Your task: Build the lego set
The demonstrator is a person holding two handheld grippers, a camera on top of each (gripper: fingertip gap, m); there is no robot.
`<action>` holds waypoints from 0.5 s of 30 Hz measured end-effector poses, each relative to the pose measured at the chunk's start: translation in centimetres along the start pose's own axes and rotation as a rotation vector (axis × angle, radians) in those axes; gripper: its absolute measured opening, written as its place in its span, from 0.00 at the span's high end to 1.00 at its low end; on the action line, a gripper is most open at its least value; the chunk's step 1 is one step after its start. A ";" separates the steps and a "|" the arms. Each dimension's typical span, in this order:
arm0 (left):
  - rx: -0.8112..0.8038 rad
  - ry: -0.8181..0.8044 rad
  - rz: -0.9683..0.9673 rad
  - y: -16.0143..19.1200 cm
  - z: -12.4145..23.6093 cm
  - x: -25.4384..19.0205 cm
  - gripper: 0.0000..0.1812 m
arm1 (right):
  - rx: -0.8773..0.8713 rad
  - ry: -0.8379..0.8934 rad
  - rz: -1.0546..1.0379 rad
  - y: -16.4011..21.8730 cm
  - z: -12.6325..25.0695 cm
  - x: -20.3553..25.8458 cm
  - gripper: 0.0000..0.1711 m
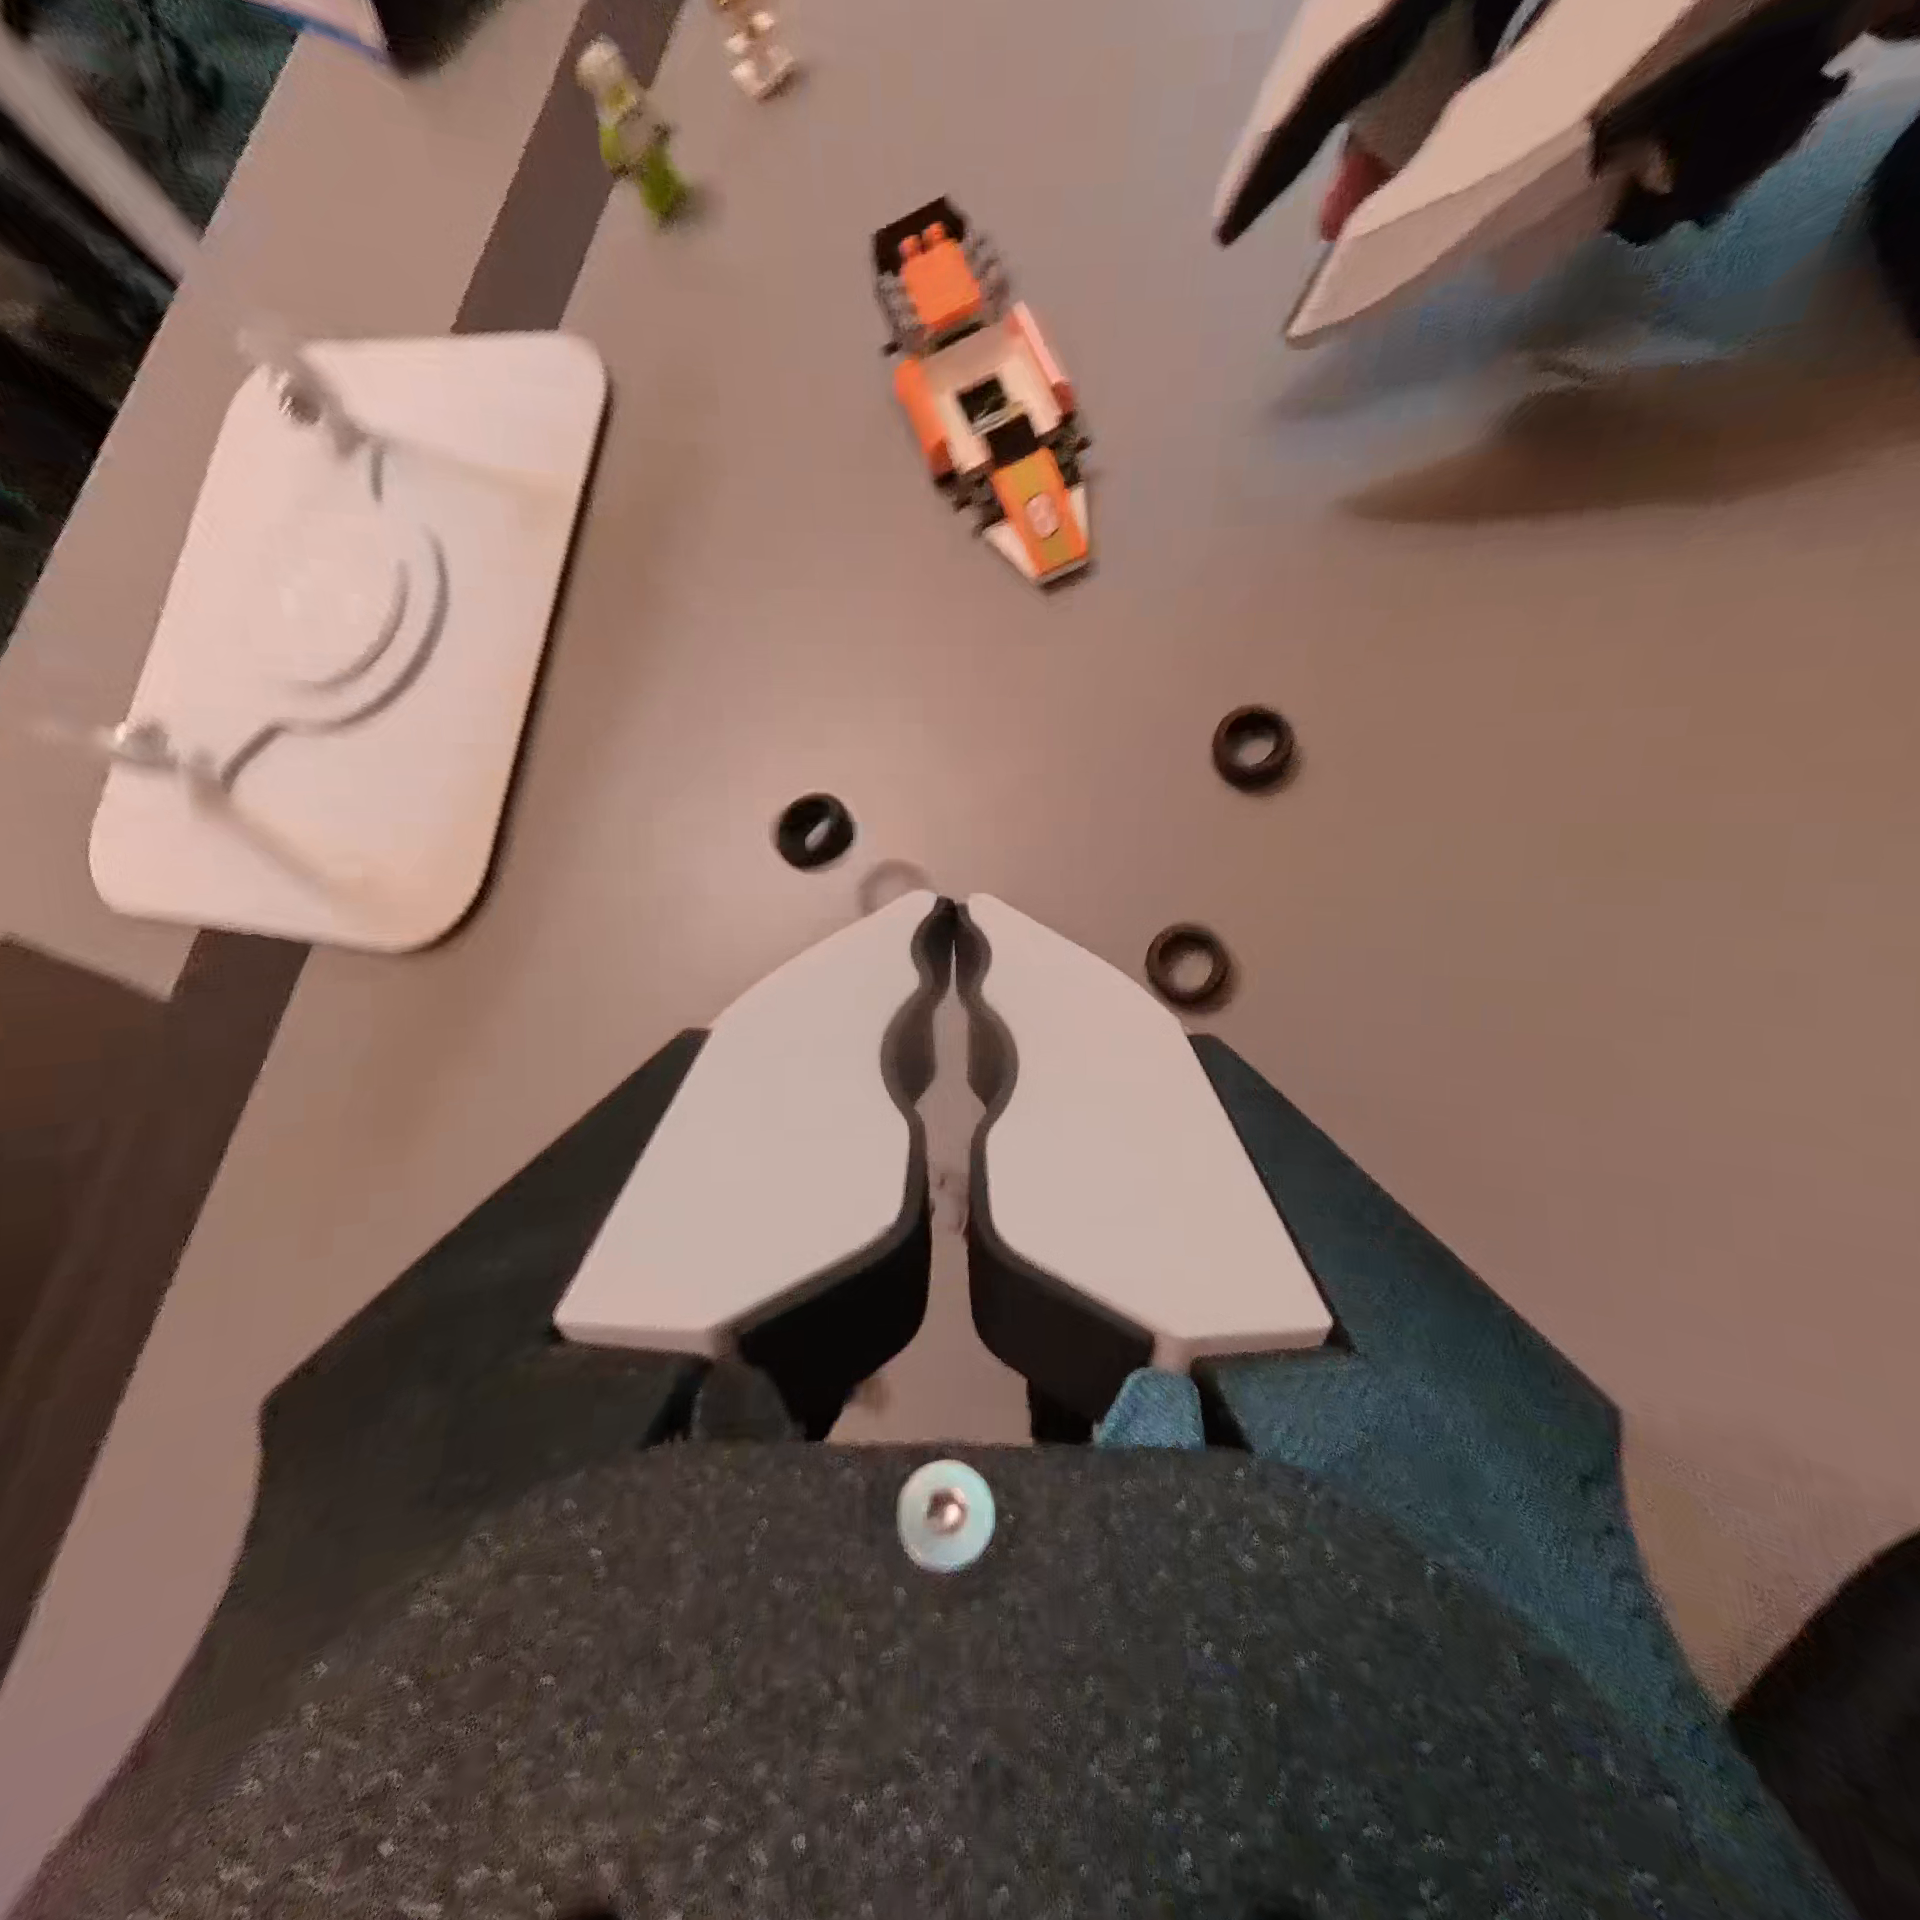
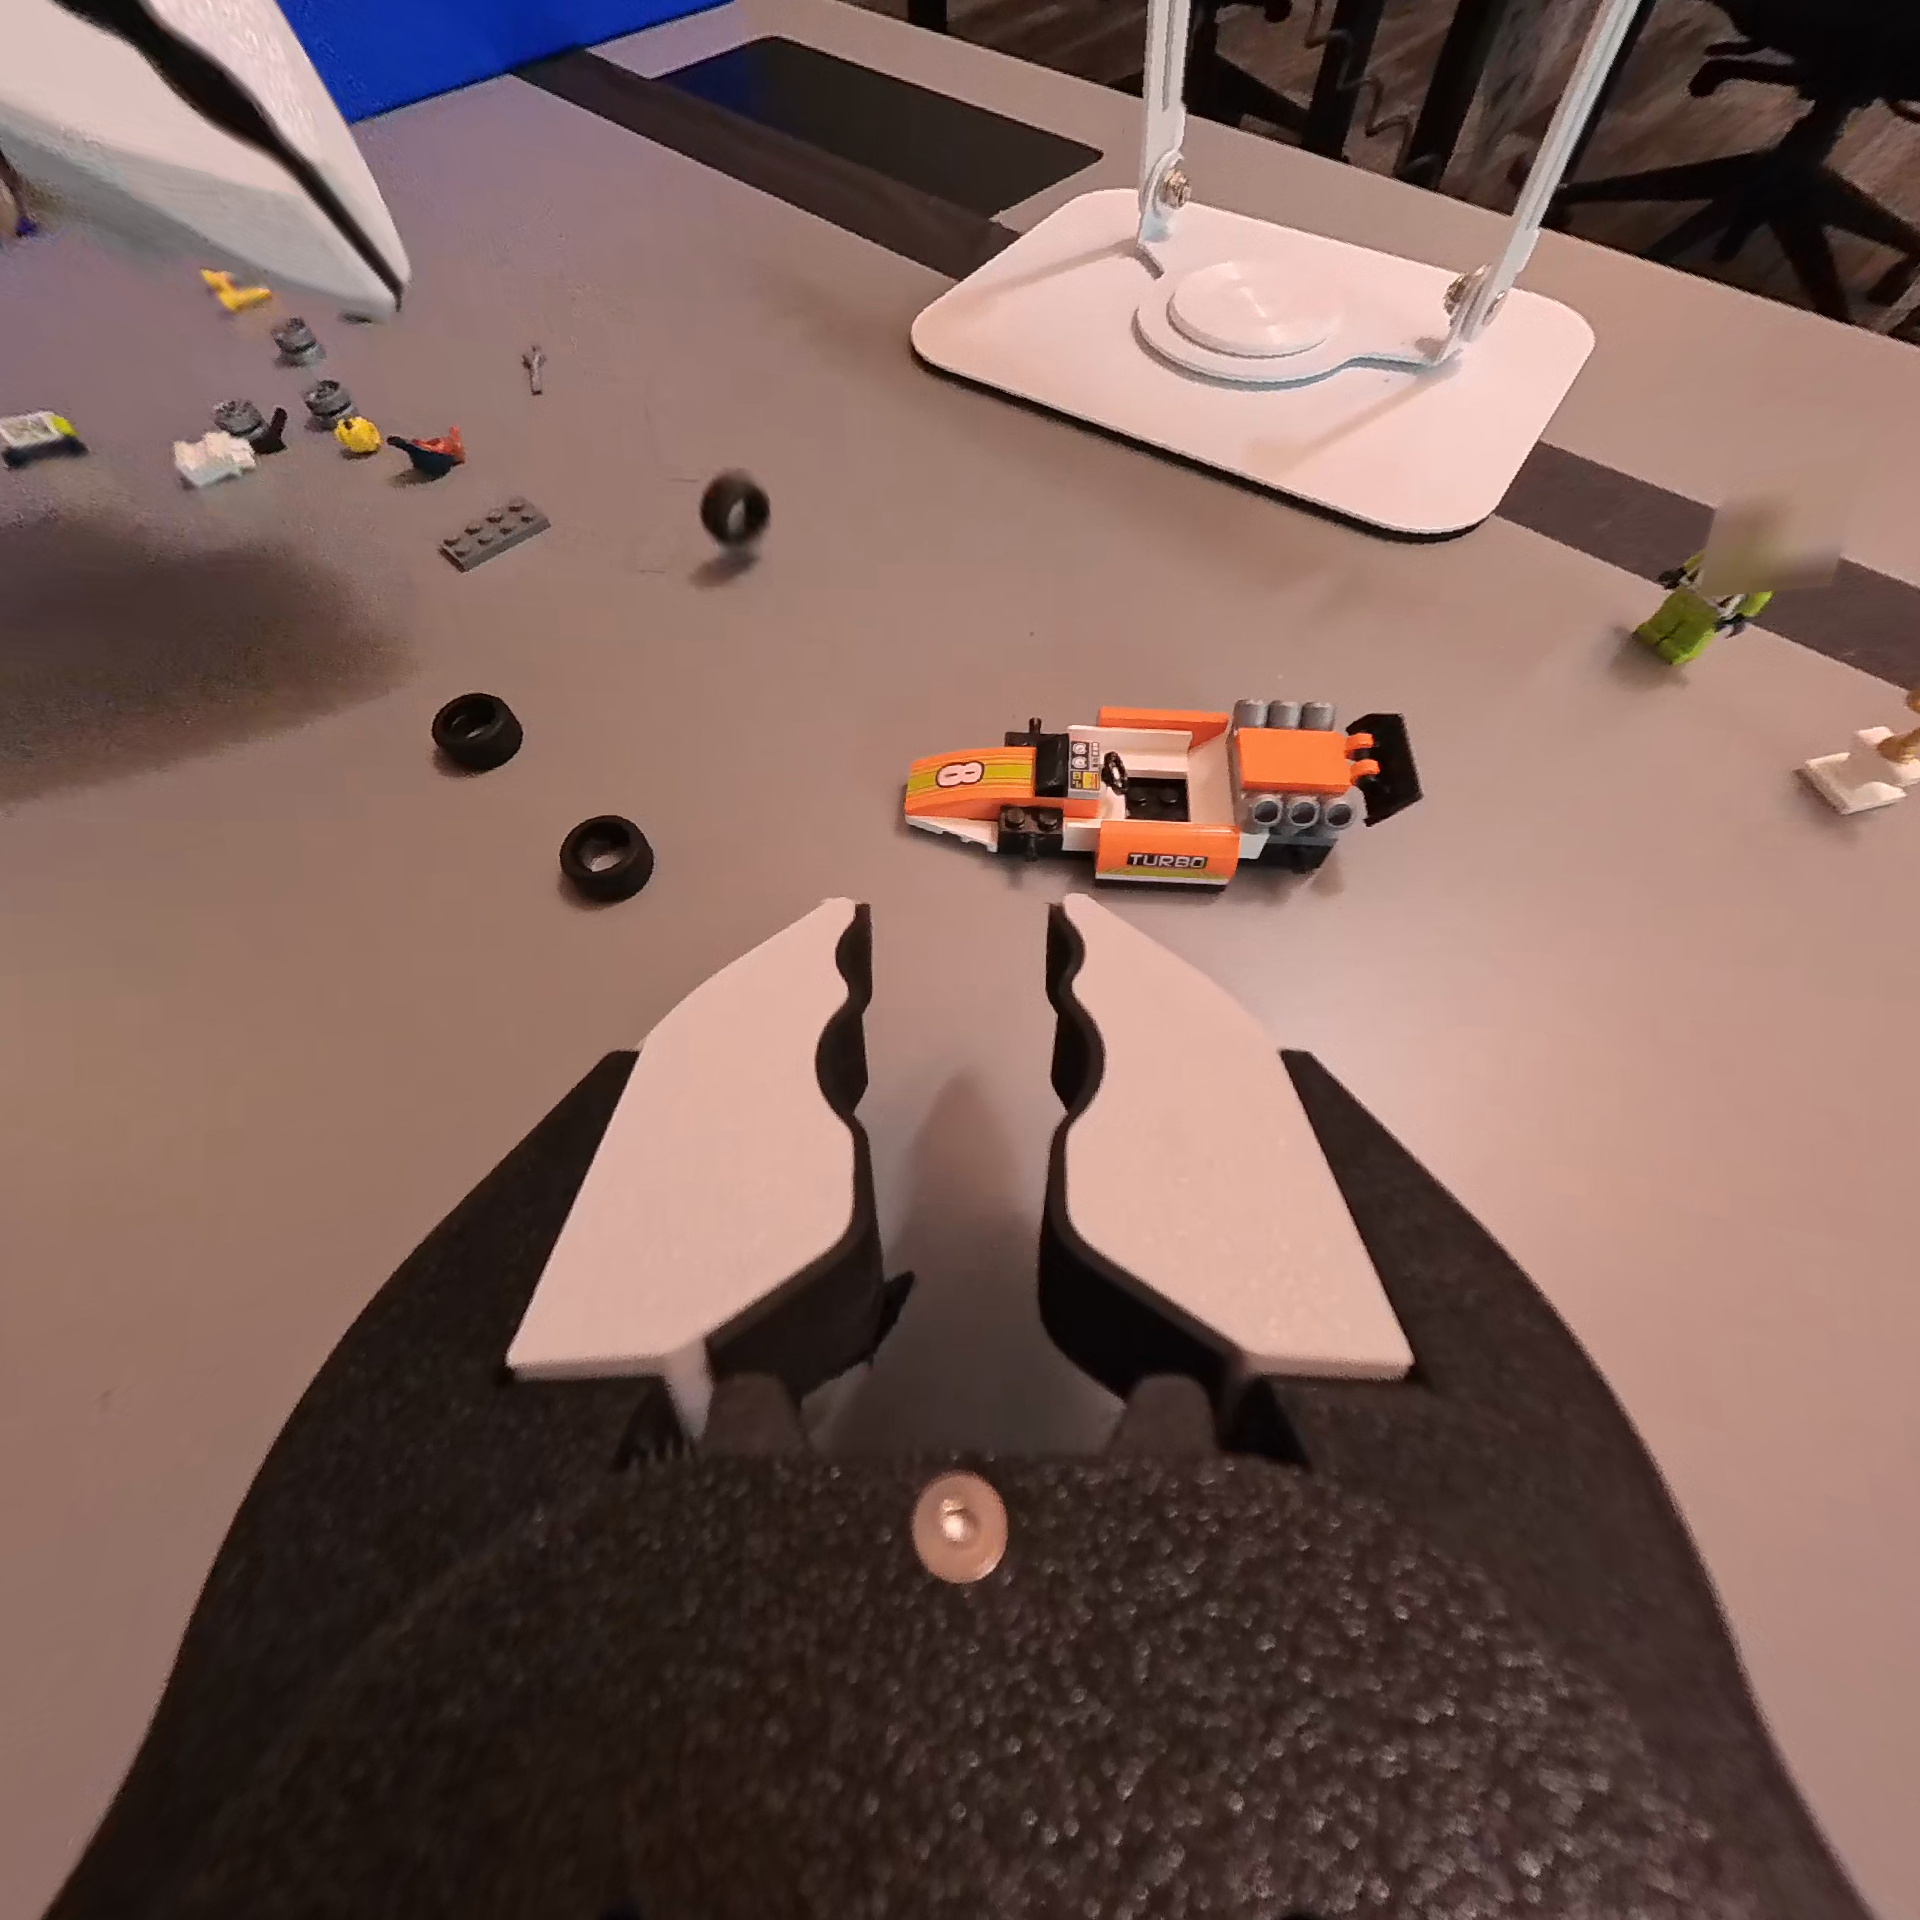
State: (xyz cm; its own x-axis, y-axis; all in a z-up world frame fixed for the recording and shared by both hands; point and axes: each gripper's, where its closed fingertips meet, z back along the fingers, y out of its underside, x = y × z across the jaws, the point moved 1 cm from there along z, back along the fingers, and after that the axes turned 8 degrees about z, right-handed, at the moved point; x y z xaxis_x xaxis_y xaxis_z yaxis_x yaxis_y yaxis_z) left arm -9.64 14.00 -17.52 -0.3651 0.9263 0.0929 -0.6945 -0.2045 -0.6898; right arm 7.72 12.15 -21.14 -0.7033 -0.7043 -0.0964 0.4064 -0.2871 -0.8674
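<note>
I note my left gripper (image 1: 948, 914) pinched closed, empty as far as I can tell, among loose tyres (image 1: 815, 828), my right gripper (image 2: 956, 914) open facing the wheel-less car (image 2: 1153, 795) mid-worktop (image 2: 1455, 1039), presumably for fitting wheels.

office or lab workspace: plain grey table (image 2: 1351, 1039), white stand base (image 2: 1257, 353) on it, dark office chair legs (image 2: 1766, 156) on patterned carpet behind.
</note>
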 end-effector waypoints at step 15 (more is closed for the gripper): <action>0.173 0.114 -0.059 -0.6 -9.3 -0.7 0.80 | -0.020 0.041 -0.013 -0.2 1.0 -1.5 0.81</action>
State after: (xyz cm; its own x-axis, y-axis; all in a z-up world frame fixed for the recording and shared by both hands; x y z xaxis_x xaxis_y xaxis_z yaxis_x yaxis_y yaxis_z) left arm -3.18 16.45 -23.85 -0.2548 0.9661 0.0406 -0.8124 -0.1911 -0.5509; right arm 9.27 12.59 -20.33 -0.7316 -0.6736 -0.1046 0.3860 -0.2829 -0.8781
